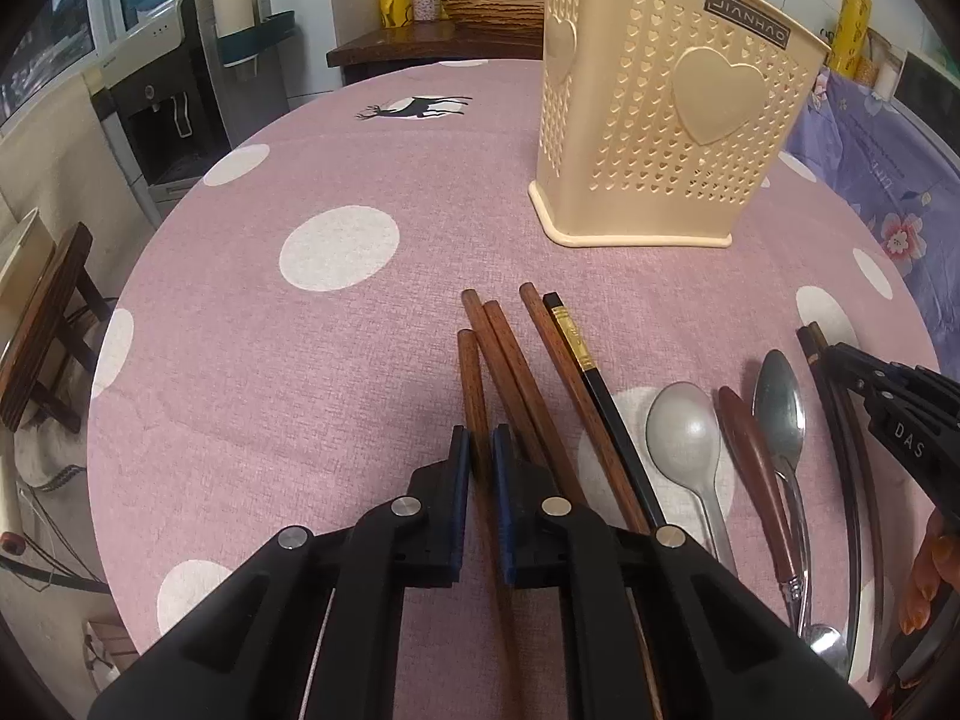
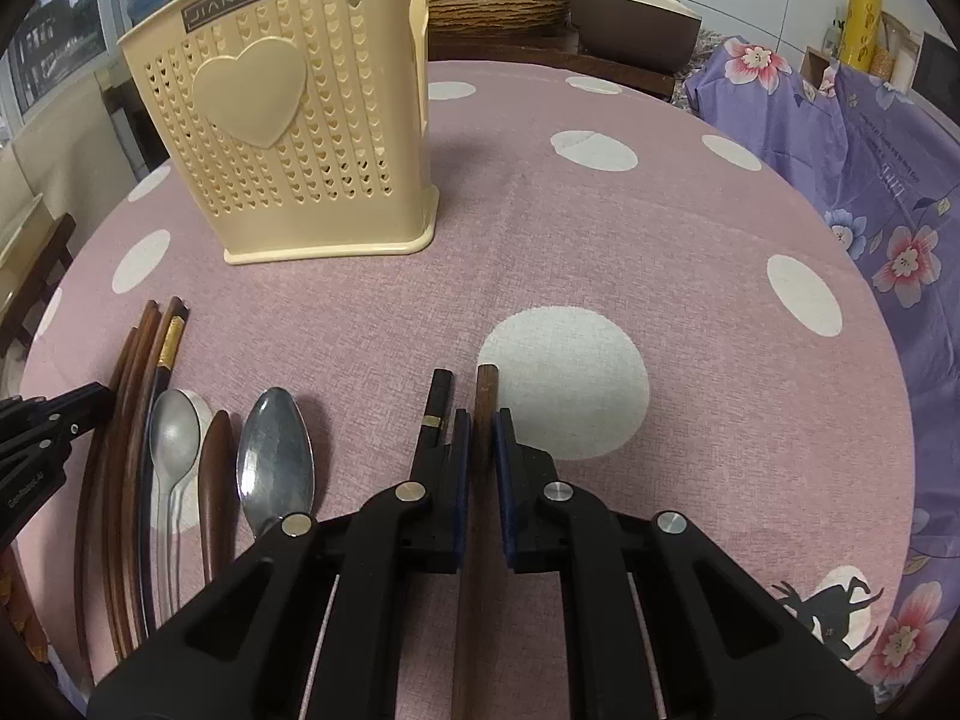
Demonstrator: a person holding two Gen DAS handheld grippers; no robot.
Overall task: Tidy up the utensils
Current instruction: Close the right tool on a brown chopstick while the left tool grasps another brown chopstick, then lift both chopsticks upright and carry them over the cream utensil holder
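The cream plastic holder [image 1: 666, 114] stands upright on the surface [image 1: 336, 360], which is covered by a pink cloth with white dots. Its walls are pierced with rows of small heart-shaped holes, each wide face bears a large raised heart, and a dark label sits near its rim. All the utensils lie flat on the cloth in front of the holder, their ends pointing toward it.

The left gripper [image 1: 480, 456] is narrowed around a reddish-brown wooden chopstick [image 1: 469, 384], its blue-padded fingers [image 1: 461, 468] pressing both sides of the stick. Just beside that stick, on the side nearer the holder's base, lie three more wooden chopsticks [image 1: 510, 372] and a black chopstick with a gold band [image 1: 576, 348]. Farther along the same row rest a dull grey spoon [image 1: 684, 432], a dark wooden spoon [image 1: 750, 444] and a shiny metal spoon [image 1: 780, 408], bowls toward the holder.

The right gripper [image 2: 480, 450] is closed on a plain brown chopstick [image 2: 486, 390] lying over a white dot. Touching its left finger lies a dark chopstick with a thin gold ring [image 2: 437, 402]. Both sticks are well apart from the holder, on the far side of the spoons from the left gripper.
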